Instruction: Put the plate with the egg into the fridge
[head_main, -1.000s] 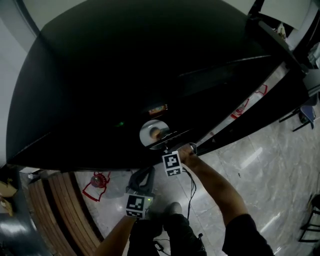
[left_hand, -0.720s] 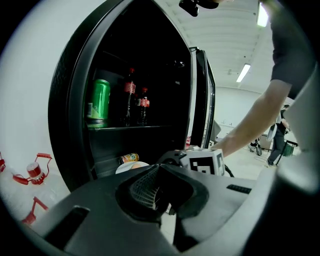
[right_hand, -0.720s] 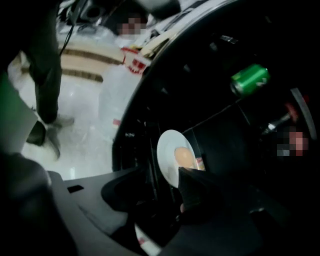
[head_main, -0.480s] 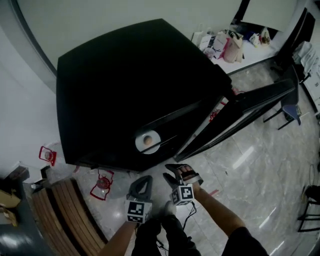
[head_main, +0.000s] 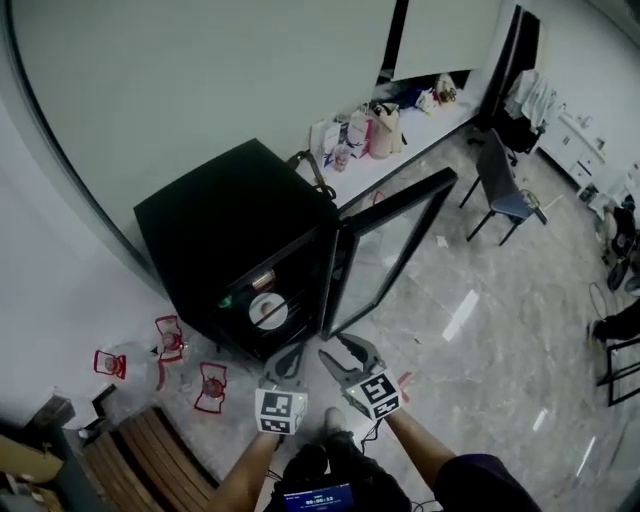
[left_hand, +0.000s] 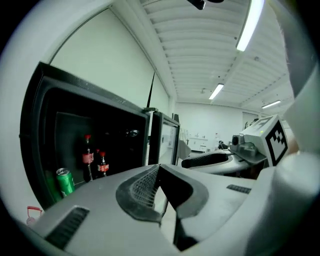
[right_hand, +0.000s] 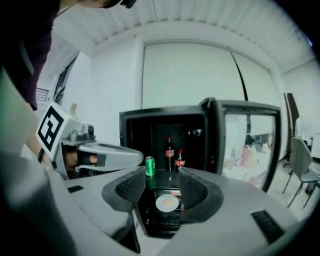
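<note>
Fridge (head_main: 230, 240): open, standing near the wall. The plate (head_main: 268, 311) with the egg (right_hand: 169, 202) sits on a shelf inside, well apart from both tools; placement looks complete.

Your left gripper (head_main: 292, 352): jaws closed together, nothing between them.

Your right gripper (head_main: 338, 348): jaws well apart, gripping nothing; the plate shows between them only in the distance.

Door (head_main: 392, 235): swung wide to the right. The remaining step, in my judgement, is closing it. Push on the door's outer edge with the flat side of a jaw, swing it steadily, and keep both tools out of the closing gap.
</note>
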